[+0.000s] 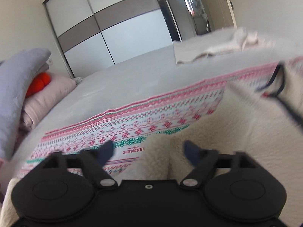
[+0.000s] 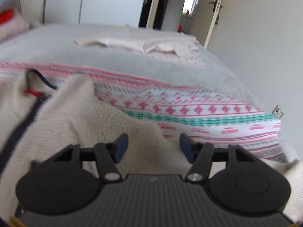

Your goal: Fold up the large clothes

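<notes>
While both wrist views look along the bed (image 1: 123, 79), a cream fleece garment (image 1: 217, 124) lies near its front edge on top of a patterned blanket (image 1: 132, 121) (pink, red and green bands on white); the left gripper (image 1: 149, 152) hovers above the fleece with its jaws standing wide and nothing between them, and the right gripper (image 2: 153, 146) does the same over another fold of the fleece – jaws apart, pads clear of the cloth. A dark zipper (image 2: 24, 121) runs down the garment, with a dark cord loop (image 2: 40, 79) at its collar; further up the bed lies a pale folded cloth (image 2: 136, 44), well apart from the fleece; pillows (image 1: 20, 87) are stacked at the bed's left edge – a wardrobe (image 1: 113, 24) stands behind.
</notes>
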A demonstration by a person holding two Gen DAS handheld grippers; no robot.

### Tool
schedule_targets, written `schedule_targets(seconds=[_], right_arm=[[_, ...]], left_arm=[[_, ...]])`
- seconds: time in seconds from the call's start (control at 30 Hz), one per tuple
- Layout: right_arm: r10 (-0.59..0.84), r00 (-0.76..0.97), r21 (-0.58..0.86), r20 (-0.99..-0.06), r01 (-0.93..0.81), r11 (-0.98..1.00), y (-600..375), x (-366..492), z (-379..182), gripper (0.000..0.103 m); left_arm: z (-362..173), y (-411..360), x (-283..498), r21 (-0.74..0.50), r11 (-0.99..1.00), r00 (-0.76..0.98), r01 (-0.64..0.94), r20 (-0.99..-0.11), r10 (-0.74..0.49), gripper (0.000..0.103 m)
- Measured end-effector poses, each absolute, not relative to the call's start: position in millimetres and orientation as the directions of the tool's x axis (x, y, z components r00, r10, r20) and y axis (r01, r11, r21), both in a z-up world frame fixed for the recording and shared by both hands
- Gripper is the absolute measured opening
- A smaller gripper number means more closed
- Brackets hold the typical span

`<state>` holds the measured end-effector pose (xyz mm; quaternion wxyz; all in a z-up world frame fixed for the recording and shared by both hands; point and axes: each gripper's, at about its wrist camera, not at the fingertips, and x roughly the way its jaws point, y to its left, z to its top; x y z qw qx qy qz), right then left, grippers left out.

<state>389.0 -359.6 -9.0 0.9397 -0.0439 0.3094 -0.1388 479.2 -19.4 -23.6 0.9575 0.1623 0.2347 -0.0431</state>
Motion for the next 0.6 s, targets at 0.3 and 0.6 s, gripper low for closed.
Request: schedule_targets(seconds=[0.3, 0.6], right_arm=[[-0.335, 0.737, -0.18, -0.587, 0.285, 0.942, -406.8, 277.7, 9.8, 0.088], [-0.4, 0.644, -0.162, -0.652, 0.397, 0.903, -467.2, 241.7, -6.0, 0.004]], left_arm=[[14.0, 0.6, 407.3, 0.073, 0.969, 0.829, 0.235, -0.536, -0.161, 0.103], [1.4, -13.9, 344.8, 0.065, 0.951, 0.773, 0.302, -0.601, -0.205, 0.103]])
